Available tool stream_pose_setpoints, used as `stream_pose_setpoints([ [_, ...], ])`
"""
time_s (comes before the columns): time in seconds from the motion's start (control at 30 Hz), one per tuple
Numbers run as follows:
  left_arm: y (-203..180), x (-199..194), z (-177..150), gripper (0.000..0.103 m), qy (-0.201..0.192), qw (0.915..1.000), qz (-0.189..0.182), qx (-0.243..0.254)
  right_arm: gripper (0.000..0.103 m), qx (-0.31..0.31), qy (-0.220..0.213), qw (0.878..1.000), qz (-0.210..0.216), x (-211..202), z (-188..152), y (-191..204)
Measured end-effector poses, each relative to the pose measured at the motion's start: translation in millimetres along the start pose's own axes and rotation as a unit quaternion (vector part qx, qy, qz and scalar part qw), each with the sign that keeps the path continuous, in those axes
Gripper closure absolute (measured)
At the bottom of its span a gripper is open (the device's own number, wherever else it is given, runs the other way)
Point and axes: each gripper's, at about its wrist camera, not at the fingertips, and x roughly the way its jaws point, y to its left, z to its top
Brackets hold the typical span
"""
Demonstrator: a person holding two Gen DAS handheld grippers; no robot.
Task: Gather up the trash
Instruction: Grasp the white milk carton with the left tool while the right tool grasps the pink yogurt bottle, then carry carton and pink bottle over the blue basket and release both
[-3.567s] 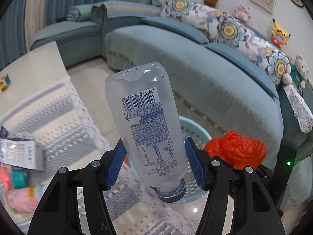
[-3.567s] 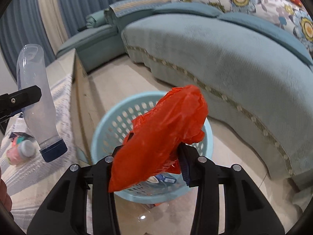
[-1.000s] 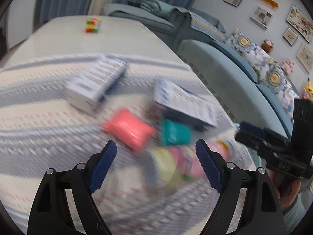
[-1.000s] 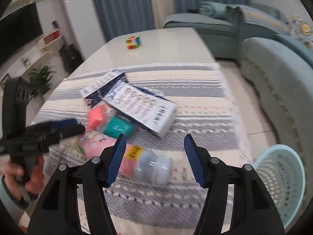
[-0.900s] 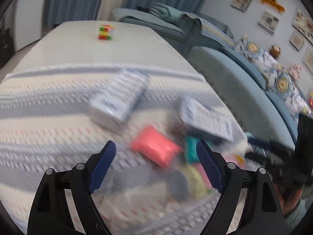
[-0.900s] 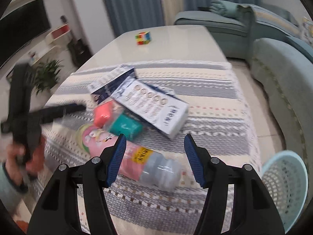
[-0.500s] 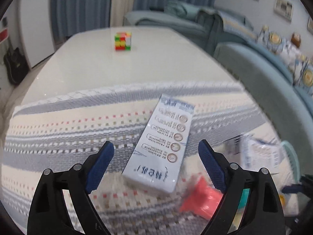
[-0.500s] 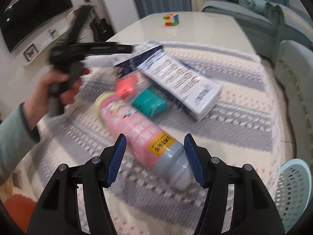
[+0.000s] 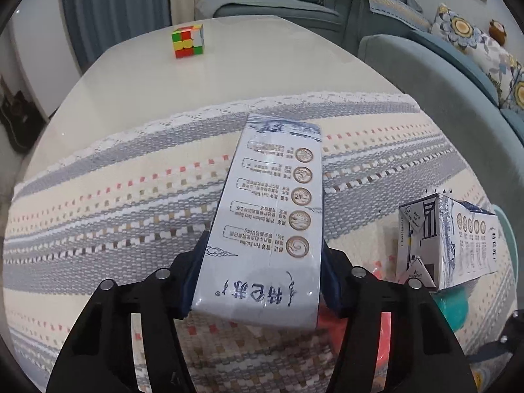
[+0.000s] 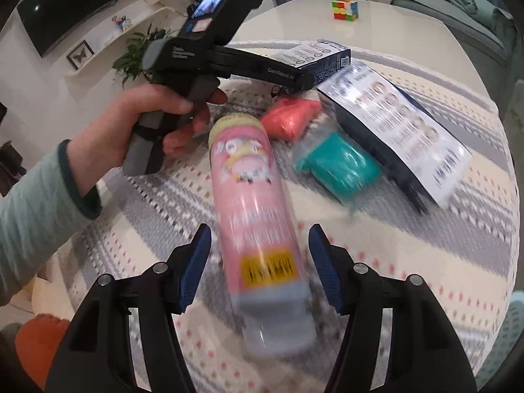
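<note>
The right gripper (image 10: 258,262), blue pads spread wide, is straddling a blurred pink cylindrical plastic bottle (image 10: 258,226) lying low in the frame; a hand (image 10: 144,127) is gripping the left gripper (image 10: 304,80) at upper left.

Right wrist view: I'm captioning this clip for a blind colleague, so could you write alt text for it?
The right gripper is open, its blue fingers either side of a pink bottle lying on a striped tablecloth. Beyond it lie a teal packet, a red packet and a long carton. At left, a hand holds the left gripper on another carton.
</note>
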Motion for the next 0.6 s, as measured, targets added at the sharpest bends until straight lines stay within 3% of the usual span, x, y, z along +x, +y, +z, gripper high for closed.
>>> stream_pose_setpoints([
  [0.13, 9, -6, -6, 0.049, -0.004, 0.9997, -0.014, -0.021, 0.043, -0.004, 0.021, 1.0, -0.021, 18, 12, 6],
  [0.2, 13, -12, -11, 0.05, -0.009, 0.9991, -0.02, -0.035, 0.051, -0.002, 0.032, 0.998, -0.049, 25, 12, 9],
  [0.3, 16, -26, -21, 0.051, -0.019, 0.9982, -0.027, -0.05, 0.057, 0.003, 0.02, 0.998, -0.055, 16, 2, 7],
  [0.5, 12, -63, -45, 0.052, -0.046, 0.9962, -0.046, -0.058, 0.057, 0.064, -0.016, 0.996, -0.061, -20, -37, -6],
  [0.6, 5, -84, -61, 0.052, -0.059, 0.9928, -0.072, -0.076, 0.057, 0.092, -0.04, 0.993, -0.064, -47, -52, -16],
])
